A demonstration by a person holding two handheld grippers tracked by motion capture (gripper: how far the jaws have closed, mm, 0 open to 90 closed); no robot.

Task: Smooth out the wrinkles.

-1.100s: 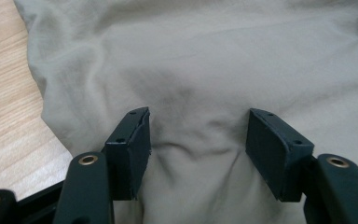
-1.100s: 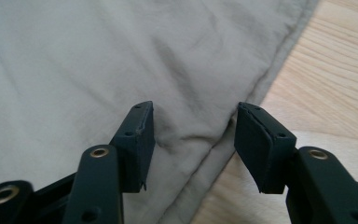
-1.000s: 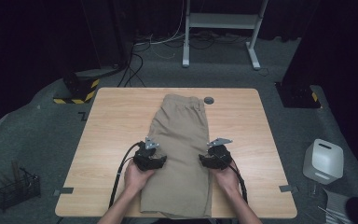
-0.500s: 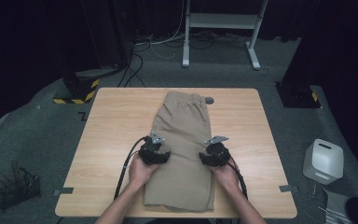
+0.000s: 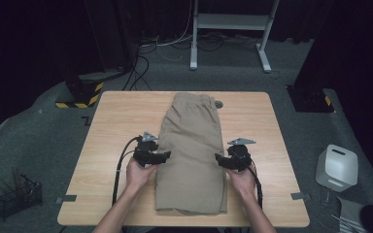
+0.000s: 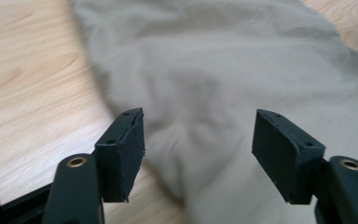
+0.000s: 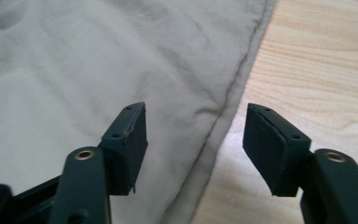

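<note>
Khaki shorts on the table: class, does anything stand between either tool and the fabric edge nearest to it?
Nothing visible does. The left tool and right tool sit open at opposite side edges of the khaki shorts, with only bare table alongside. Their jaws have just been opening, nothing pinched between them.

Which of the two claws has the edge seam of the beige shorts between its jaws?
The right claw: the shorts' seam runs between its open jaws, bare table beside it. The left claw faces mostly cloth.

Bare forearms, no sleeves; each black hand-held gripper (image 5: 163, 156) (image 5: 219, 159) carries a grey three-cornered plate, brass screws, black pads and a trailing black cable
</note>
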